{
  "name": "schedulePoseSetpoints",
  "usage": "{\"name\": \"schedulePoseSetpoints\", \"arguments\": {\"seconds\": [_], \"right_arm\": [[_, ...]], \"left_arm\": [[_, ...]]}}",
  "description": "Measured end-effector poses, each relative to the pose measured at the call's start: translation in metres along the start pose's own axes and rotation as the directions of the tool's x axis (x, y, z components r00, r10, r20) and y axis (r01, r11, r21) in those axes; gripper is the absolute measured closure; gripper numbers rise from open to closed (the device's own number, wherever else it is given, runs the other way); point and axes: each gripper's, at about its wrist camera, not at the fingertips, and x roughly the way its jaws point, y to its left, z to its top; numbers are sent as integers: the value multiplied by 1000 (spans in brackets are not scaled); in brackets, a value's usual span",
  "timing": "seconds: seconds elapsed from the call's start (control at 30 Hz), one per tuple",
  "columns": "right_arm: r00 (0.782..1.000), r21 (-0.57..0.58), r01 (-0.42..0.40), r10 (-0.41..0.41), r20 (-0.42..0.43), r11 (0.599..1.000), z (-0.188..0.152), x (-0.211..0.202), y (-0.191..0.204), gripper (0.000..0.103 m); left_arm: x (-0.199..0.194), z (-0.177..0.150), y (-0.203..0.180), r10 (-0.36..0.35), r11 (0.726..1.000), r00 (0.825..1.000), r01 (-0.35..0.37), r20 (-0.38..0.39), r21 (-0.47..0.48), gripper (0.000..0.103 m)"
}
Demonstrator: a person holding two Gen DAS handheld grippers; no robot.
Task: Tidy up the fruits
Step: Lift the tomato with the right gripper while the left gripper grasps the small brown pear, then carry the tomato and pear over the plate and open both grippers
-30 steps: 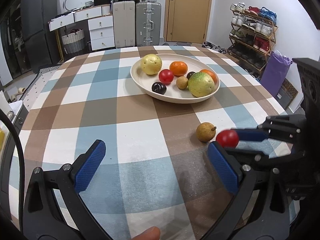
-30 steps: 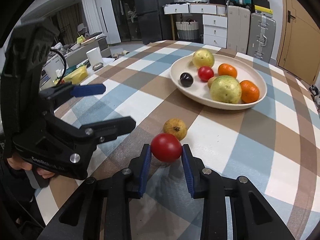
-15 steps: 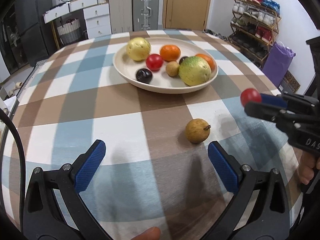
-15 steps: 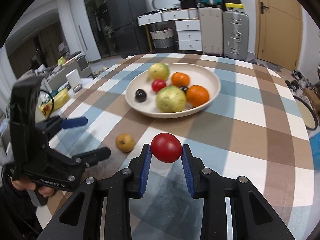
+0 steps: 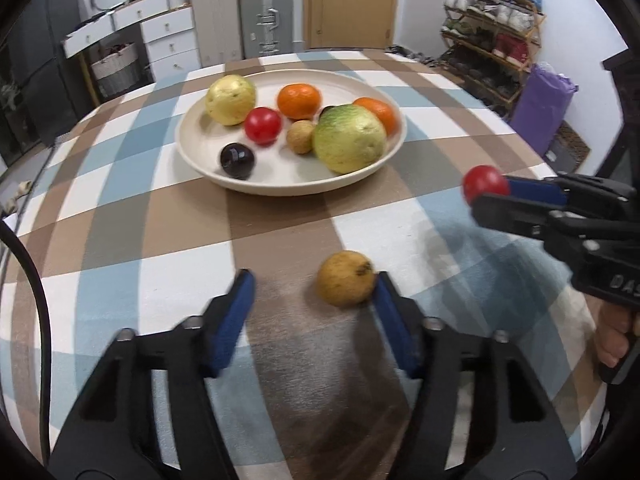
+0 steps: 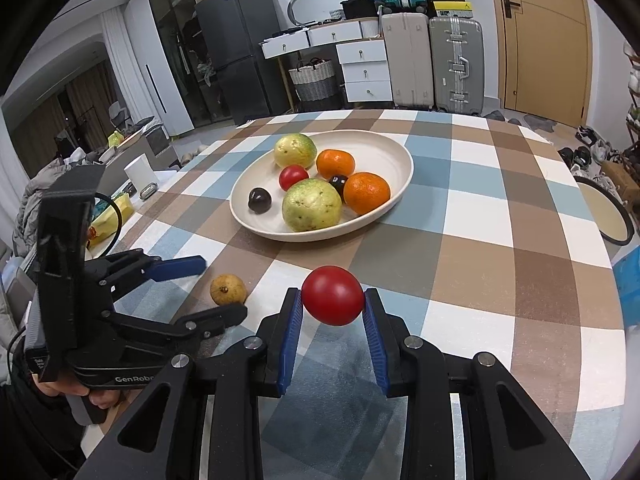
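Observation:
A cream plate (image 5: 200,160) (image 6: 396,156) on the checked table holds two green-yellow guavas, two oranges, a red tomato, dark plums and a small brown fruit. My right gripper (image 6: 332,308) is shut on a red tomato (image 6: 333,301) (image 5: 485,184) and holds it above the table, short of the plate. A small brown-yellow fruit (image 5: 346,278) (image 6: 228,289) lies on the cloth. My left gripper (image 5: 312,300) (image 6: 212,292) is open around it, the right finger touching or nearly touching it.
The round table's edge (image 6: 616,264) curves close on the right. Beyond it stand a shoe rack (image 5: 492,20), suitcases (image 6: 432,60) and drawers (image 6: 360,68). Small items and a white cup (image 6: 140,174) sit past the table's left side.
My left gripper has moved forward so its fingers straddle the brown fruit, and has narrowed. My right gripper has lifted the red tomato and carried it toward the plate.

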Motion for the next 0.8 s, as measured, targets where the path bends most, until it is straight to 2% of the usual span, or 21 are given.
{"name": "schedulePoseSetpoints", "arguments": {"seconds": [0.03, 0.1, 0.5, 0.8], "right_arm": [[1000, 2, 0, 0, -1, 1000, 0, 1, 0, 71], [1000, 0, 1, -1, -5, 1000, -1, 2, 1, 71], [999, -11, -14, 14, 37, 1000, 4, 3, 9, 71], [995, -37, -7, 11, 98, 999, 32, 1, 14, 71]], "left_arm": [[-1, 1, 0, -29, 1000, 1000, 29, 10, -1, 67], [-2, 2, 1, -69, 998, 997, 69, 17, -4, 78], [-22, 15, 18, -69, 997, 992, 73, 107, -26, 78], [-37, 42, 39, -30, 997, 983, 42, 180, -63, 78]]}}
